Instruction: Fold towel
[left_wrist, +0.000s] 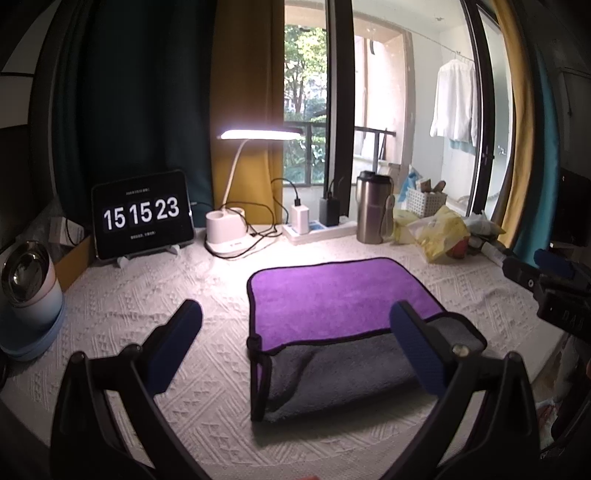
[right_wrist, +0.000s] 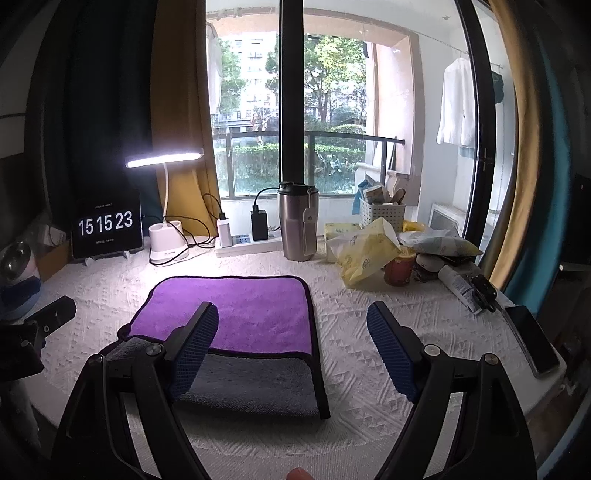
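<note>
Left gripper (left_wrist: 295, 332): jaws spread wide, grasping nothing; held above the near left part of the towel, its right finger over the grey fold.
Right gripper (right_wrist: 293, 336): jaws spread wide, grasping nothing; held above the near right part of the towel, its left finger over the fold edge.
Towel (left_wrist: 343, 295): lies folded on the white textured tablecloth (left_wrist: 147, 295), purple side up, black-edged; the grey side shows along the near portion.
Desk lamp (left_wrist: 258, 134): lit, far of the towel, white base on the cloth.
Tablet clock (left_wrist: 142, 214): far left, reads 15 15 23.
Steel tumbler (right_wrist: 297, 221): far right of the lamp, upright.
Yellow bag (right_wrist: 364, 251): right of the tumbler, among clutter.
Phone (right_wrist: 532, 339): right edge of the table.
</note>
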